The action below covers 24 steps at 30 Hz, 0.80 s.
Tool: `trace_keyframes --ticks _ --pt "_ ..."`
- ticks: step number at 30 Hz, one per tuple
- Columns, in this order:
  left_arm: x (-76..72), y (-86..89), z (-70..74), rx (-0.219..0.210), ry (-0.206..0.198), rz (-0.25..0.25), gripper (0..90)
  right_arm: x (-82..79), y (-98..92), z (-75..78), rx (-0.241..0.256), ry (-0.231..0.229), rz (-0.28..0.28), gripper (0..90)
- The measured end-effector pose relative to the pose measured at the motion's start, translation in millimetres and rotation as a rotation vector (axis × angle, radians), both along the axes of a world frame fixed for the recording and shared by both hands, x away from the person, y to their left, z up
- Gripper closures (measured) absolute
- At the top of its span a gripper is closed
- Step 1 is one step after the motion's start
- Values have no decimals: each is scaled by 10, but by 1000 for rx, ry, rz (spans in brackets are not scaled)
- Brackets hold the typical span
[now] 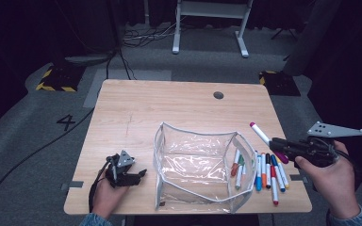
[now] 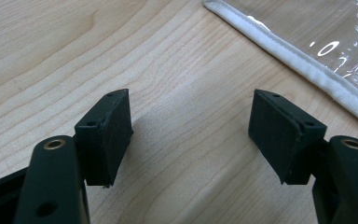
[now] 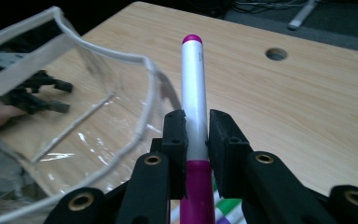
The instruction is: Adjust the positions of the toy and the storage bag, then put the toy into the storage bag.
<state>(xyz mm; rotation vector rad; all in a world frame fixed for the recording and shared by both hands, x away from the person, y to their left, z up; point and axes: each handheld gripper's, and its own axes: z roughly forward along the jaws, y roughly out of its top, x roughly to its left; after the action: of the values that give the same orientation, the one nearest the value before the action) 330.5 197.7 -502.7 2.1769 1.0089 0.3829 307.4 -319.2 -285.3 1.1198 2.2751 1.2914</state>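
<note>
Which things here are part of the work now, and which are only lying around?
Part of the work:
- magenta marker, held in the right gripper
- clear pouch, open on the table
- loose markers beside the pouch
- left gripper, open near the pouch's edge

Only lying around:
- floor cables
- white stand behind the table

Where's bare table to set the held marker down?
Free: the far half between the clear pouch and the cable hole, and the left strip beyond the left gripper. Crowded: the front right, where loose markers lie beside the pouch under the right gripper.
</note>
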Motion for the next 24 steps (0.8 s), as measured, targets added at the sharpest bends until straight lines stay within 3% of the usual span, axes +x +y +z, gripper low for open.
trace_keyframes --ticks 2,7,24 --pt "0 1 1 1 0 0 302 -13 56 40 2 -5 21 773" --pt "3 0 1 -1 2 0 302 8 419 170 -11 -2 152 773" --pt "-2 4 1 -2 3 3 301 134 1196 118 -81 96 415 773"
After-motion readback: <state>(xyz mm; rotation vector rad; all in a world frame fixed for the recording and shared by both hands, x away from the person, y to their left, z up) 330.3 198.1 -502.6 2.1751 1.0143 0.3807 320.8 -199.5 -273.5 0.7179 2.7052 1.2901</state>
